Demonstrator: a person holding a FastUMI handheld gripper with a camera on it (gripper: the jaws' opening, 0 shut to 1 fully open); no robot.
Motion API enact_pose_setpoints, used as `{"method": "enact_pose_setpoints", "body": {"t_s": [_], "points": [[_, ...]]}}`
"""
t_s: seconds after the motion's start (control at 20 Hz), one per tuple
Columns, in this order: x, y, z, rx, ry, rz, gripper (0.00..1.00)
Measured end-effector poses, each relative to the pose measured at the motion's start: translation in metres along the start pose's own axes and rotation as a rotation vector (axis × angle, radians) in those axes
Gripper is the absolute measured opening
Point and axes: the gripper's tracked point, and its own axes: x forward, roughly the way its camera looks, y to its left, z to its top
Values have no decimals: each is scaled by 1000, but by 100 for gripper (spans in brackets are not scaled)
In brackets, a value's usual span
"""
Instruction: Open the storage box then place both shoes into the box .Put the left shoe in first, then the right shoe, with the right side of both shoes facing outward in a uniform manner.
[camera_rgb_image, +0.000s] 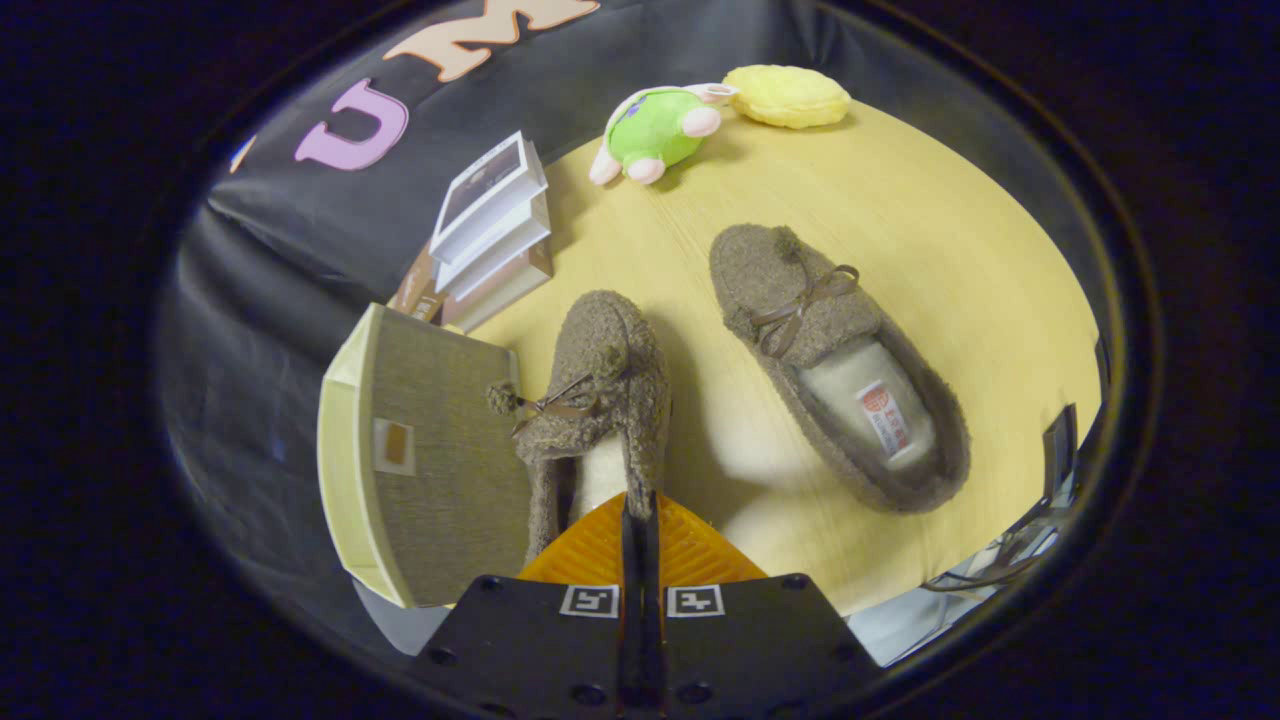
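Gripper view, gripper (640, 520) pinching held shoe (600, 390) beside storage box (430, 460), second shoe (840, 365) on table (950, 250)

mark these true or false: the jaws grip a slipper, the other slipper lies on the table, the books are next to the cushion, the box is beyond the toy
1. The jaws of the gripper are shut on a slipper. True.
2. The other slipper lies on the table. True.
3. The books are next to the cushion. False: a plush toy lies between them.
4. The box is beyond the plush toy. False: it sits beside the gripped slipper.
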Motion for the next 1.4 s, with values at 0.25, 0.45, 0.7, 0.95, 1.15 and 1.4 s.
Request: {"method": "enact_pose_setpoints", "body": {"t_s": [0.25, 0.45, 0.7, 0.95, 1.15, 1.4], "points": [[-43, 45, 16, 69, -54, 141, 4], [-79, 93, 32, 84, -115, 255, 4], [-98, 167, 22, 63, -69, 397, 4], [-44, 210, -11, 23, 24, 346, 4], [2, 229, -44, -21, 95, 270, 4], [53, 236, -73, -77, 145, 139, 4]]}}
